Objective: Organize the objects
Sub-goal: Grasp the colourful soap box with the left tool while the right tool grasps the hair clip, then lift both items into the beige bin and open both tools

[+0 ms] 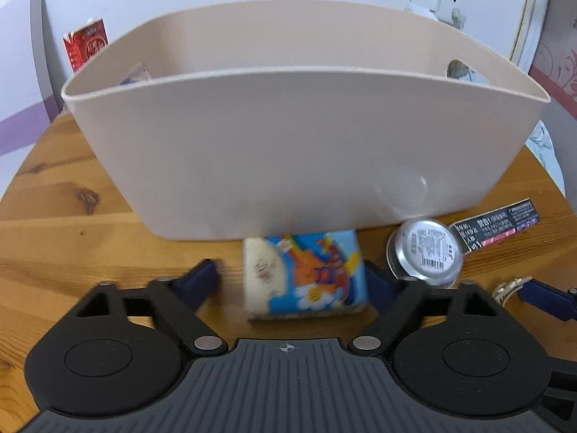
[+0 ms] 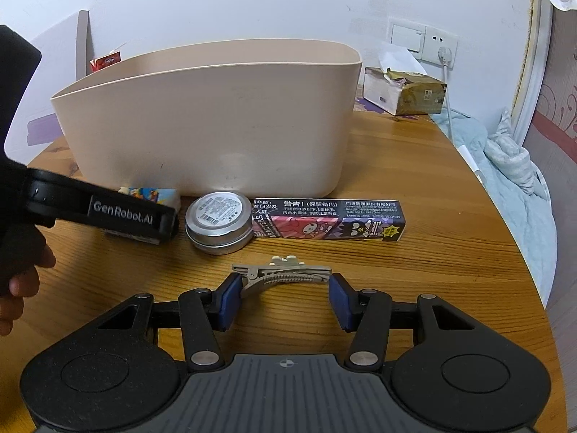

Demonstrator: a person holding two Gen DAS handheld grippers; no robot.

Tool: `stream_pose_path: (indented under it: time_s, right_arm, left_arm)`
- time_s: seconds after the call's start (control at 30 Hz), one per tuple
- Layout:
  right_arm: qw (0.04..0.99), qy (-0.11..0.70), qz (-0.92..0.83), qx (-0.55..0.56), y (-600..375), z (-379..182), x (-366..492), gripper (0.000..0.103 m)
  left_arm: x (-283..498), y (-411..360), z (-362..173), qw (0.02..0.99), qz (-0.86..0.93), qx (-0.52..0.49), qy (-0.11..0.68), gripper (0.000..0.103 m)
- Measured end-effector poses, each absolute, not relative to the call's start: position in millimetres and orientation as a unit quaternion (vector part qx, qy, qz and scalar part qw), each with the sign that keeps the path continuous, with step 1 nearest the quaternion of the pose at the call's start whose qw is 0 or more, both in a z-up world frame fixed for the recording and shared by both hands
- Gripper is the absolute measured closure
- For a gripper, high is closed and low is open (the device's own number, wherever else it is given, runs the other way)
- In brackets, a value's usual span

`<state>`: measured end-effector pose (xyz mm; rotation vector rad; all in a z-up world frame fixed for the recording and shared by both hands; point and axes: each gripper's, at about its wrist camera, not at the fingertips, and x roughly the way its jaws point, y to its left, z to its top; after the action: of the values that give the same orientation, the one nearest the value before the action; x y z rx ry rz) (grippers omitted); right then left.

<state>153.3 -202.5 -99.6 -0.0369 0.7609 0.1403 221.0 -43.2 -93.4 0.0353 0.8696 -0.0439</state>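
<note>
A beige plastic bin point(image 1: 288, 144) stands on the wooden table; it also shows in the right wrist view point(image 2: 216, 126). A small blue cartoon-printed pack point(image 1: 306, 276) lies in front of it between the fingers of my open left gripper point(image 1: 294, 281), whose right finger is close to or touching the pack. A round silver tin point(image 2: 219, 222) and a long cartoon-printed box point(image 2: 330, 222) lie to the right. A grey hair clip point(image 2: 283, 274) lies between the fingertips of my right gripper point(image 2: 285, 297), whose pads sit at its two ends.
A tissue box point(image 2: 402, 95) stands at the back right near a wall socket point(image 2: 441, 47). A red carton point(image 1: 86, 45) stands behind the bin at the left. The table edge curves along the right, with light blue bedding point(image 2: 505, 166) beyond it.
</note>
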Motion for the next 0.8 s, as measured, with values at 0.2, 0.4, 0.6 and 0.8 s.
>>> stream_pose_path:
  time_s: [0.2, 0.4, 0.6, 0.8]
  right_arm:
    - [0.926, 0.370, 0.073, -0.016, -204.0, -97.3, 152.7, 0.053]
    - [0.934, 0.350, 0.072, -0.011, -207.9, -80.5, 145.2, 0.053]
    - [0.949, 0.308, 0.071, -0.019, -212.0, -44.7, 136.0, 0.053]
    - [0.963, 0.253, 0.081, -0.035, -211.2, 1.9, 139.8, 0.053]
  left_arm:
    - [212.1, -34.6, -85.9, 0.901, -0.041, 0.017, 0.431, 0.039]
    - [185.5, -26.7, -68.4, 0.906, -0.067, 0.012, 0.417, 0.039]
    - [161.8, -12.8, -18.0, 0.933, -0.073, 0.016, 0.353, 0.039]
    - [163.2, -7.4, 25.2, 0.952, -0.068, 0.014, 0.297, 0.039]
